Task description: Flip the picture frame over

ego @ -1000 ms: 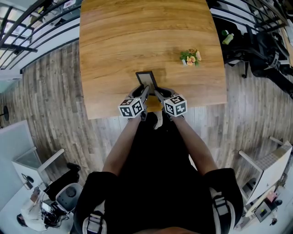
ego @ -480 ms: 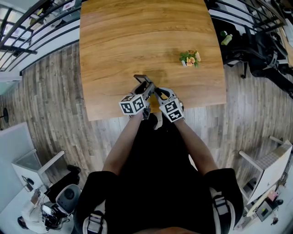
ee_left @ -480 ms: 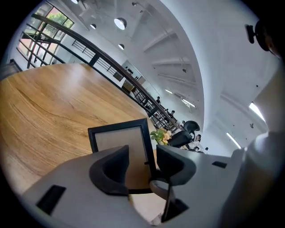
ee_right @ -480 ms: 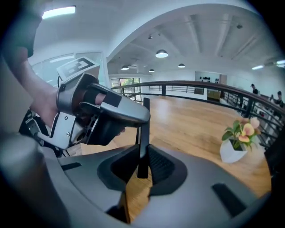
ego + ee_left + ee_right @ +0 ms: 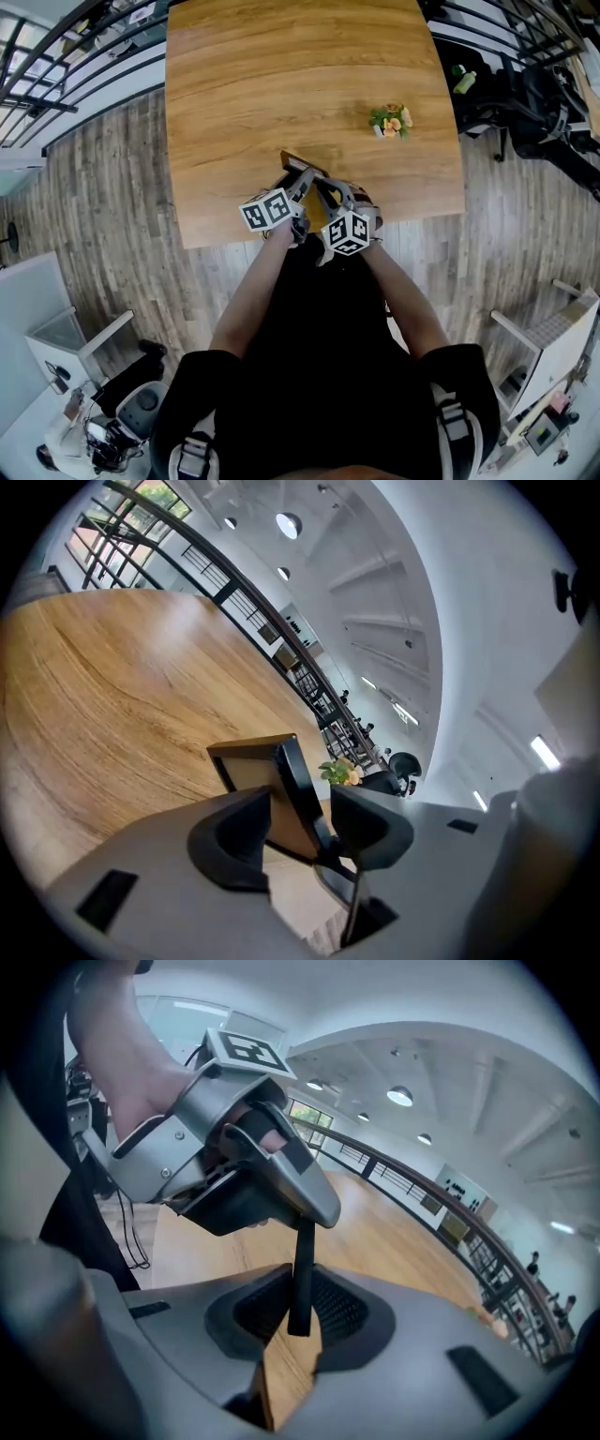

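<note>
Surface: light wooden table [image 5: 234, 94], near edge.
Frame: black-rimmed rectangular picture frame [image 5: 298, 167] tilted up, likely mid-flip.
Right gripper [image 5: 300, 1312]: clamped on rim, turning it.
Left gripper [image 5: 302, 822]: jaws just opening, apart around frame, likely releasing.

Bright, even indoor light from round ceiling lights [image 5: 288, 523] (shadows are soft); faint sheen on the table [image 5: 141, 658]. Fisheye bends edges, corners black.

Wooden table [image 5: 234, 75], grey plank floor [image 5: 112, 187]
</note>
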### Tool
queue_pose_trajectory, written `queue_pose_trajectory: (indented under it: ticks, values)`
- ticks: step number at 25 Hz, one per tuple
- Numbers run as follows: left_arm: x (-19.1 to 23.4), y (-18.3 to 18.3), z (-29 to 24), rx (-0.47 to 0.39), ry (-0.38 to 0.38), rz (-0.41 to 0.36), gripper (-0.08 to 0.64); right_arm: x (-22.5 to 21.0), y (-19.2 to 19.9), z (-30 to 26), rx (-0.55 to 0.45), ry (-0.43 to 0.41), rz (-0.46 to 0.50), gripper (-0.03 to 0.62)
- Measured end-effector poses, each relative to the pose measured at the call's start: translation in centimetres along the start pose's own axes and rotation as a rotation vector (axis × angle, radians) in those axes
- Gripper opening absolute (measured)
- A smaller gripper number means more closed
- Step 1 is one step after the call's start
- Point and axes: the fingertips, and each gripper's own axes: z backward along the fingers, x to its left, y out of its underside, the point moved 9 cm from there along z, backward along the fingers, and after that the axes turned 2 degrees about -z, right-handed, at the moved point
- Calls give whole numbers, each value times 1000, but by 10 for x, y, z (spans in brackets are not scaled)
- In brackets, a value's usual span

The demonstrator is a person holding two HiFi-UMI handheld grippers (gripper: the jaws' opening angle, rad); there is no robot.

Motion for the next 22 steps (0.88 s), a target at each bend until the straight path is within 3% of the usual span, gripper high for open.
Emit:
queue_pose_trajectory:
  ticks: [4,17,22]
  values:
    - [7,-2,-1,2,-3,81,202,5,-3,0,-10,20,75,81]
    - [24,5,4,-59,61,289,123,14,-2,1,-36,-22,124,99]
    - [26,9,5,-34,65,264,95,22,3,-1,-30,-72,125,109]
